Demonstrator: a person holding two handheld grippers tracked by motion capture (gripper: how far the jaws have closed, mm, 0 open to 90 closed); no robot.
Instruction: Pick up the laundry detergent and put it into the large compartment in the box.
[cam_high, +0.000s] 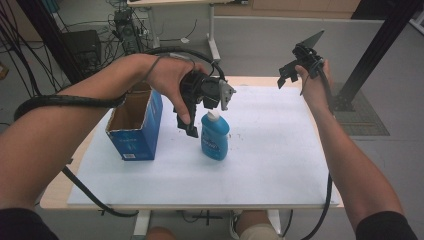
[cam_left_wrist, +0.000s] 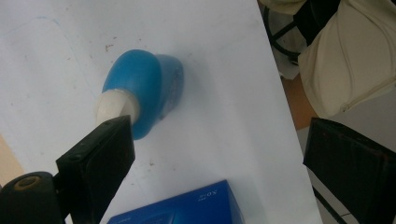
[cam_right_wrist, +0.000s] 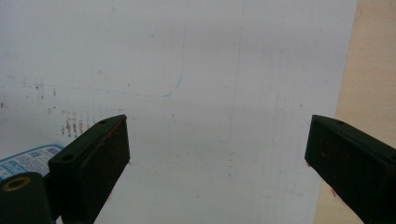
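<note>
**High view: L tool over blue bottle, R tool held up off worktop**

High view: blue bottle (cam_high: 215, 137) w/ white cap stands upright near the middle of the white worktop (cam_high: 280, 165), just right of an open-topped blue carton (cam_high: 136, 126); bottle & carton are near each other but apart. Left tool (cam_high: 192, 131) hangs just above and left of the bottle's cap, pointing down, cable looping back over the forearm. Right tool (cam_high: 286, 79) is raised above the worktop's far right edge, well apart from the bottle.

Left gripper view: jaws wide apart, nothing between them. Bottle (cam_left_wrist: 144, 93) seen from above; one jaw overlaps the white cap in the picture, contact can't be told. Carton (cam_left_wrist: 187, 207) at bottom edge.

Right gripper view: right tool (cam_right_wrist: 217, 158) jaws wide apart, gripping nothing, over bare white worktop (cam_right_wrist: 210, 70); a bit of blue-white label at the left edge.
</note>
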